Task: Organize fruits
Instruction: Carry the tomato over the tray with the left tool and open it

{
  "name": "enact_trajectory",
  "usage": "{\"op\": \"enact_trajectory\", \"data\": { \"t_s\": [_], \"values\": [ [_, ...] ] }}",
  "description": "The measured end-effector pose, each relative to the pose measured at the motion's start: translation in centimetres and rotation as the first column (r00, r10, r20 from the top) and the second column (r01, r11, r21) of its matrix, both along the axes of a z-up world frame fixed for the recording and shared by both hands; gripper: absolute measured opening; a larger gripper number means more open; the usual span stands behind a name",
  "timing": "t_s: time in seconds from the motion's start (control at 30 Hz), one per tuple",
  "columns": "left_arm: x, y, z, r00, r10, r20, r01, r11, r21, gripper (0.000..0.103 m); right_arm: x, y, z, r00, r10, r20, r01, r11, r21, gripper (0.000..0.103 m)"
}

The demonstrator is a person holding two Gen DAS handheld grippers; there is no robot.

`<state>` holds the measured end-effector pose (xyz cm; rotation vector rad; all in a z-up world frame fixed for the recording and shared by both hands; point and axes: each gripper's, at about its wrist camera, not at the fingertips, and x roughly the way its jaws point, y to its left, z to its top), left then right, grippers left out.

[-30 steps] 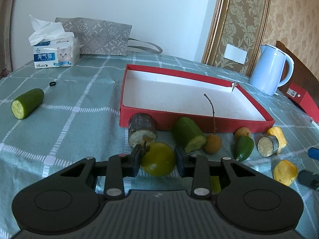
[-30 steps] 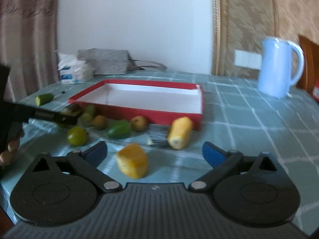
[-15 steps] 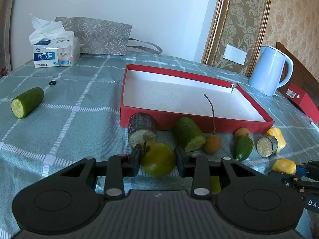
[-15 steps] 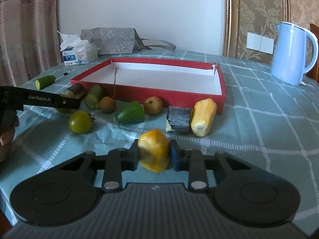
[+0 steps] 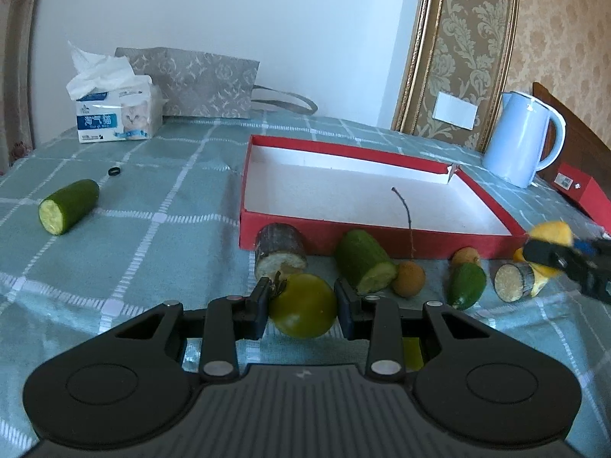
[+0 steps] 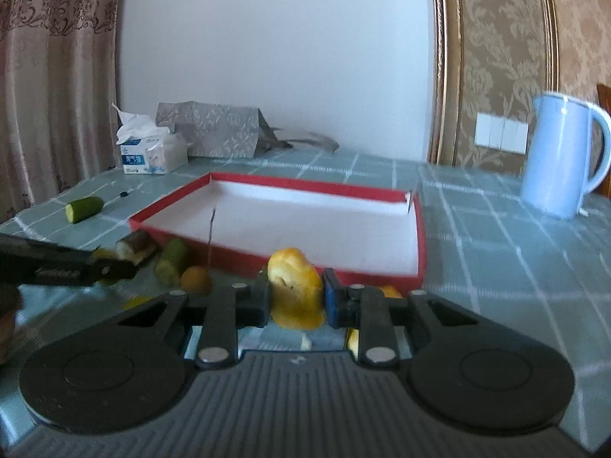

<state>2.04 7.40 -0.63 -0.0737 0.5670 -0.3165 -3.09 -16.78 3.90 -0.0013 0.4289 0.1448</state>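
Left gripper [image 5: 301,305] clamped on a green tomato-like fruit [image 5: 303,305], right gripper [image 6: 297,297] clamped on a yellow fruit chunk [image 6: 296,290] that looks lifted clear of the cloth, though blur makes that hard to confirm. Red tray [image 6: 420,240] sits just ahead of both sets of jaws, empty except for a twig. Best to raise each piece above the near wall, carry it forward over the white floor, lower, then release without squeezing harder.

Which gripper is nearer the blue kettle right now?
Right. The right gripper, shut on the yellow fruit piece, is at the red tray's kettle-side end; the left gripper sits farther from the blue kettle.
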Motion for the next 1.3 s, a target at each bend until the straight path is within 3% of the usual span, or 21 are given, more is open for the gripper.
{"op": "enact_trajectory", "data": {
  "t_s": [0.23, 0.43, 0.73, 0.93, 1.23, 1.3],
  "values": [
    [0.3, -0.5, 3.4, 0.998, -0.004, 0.059, 0.004, 1.0, 0.008, 0.035, 1.1, -0.8, -0.6, 0.999, -0.015, 0.035, 0.014, 0.999, 0.03, 0.026],
    [4.5, -2.9, 6.0, 0.995, -0.001, 0.103, -0.004, 0.999, 0.046, 0.035, 0.3, -0.6, -0.3, 0.995, -0.037, 0.098, 0.038, 0.999, 0.001, 0.026],
    [14.0, -5.7, 3.9, 0.996, 0.048, -0.075, -0.042, 0.997, 0.068, 0.035, 0.5, -0.7, -0.5, 0.994, -0.056, 0.099, 0.055, 0.998, 0.003, 0.024],
    [16.1, -6.3, 2.0, 0.988, 0.077, -0.134, -0.066, 0.994, 0.085, 0.035, 1.1, -0.8, -0.8, 0.995, -0.063, 0.072, 0.064, 0.998, 0.0, 0.02],
    [13.3, -4.6, 4.1, 0.989, 0.146, -0.001, -0.146, 0.989, 0.035, 0.036, 1.1, -1.3, -0.9, 0.998, -0.053, 0.035, 0.053, 0.998, 0.022, 0.019],
    [12.3, -4.4, 4.3, 0.989, 0.142, 0.04, -0.143, 0.989, 0.033, 0.045, 0.6, -2.1, -0.6, 0.996, -0.072, 0.055, 0.07, 0.997, 0.045, 0.02]
  ]
}}
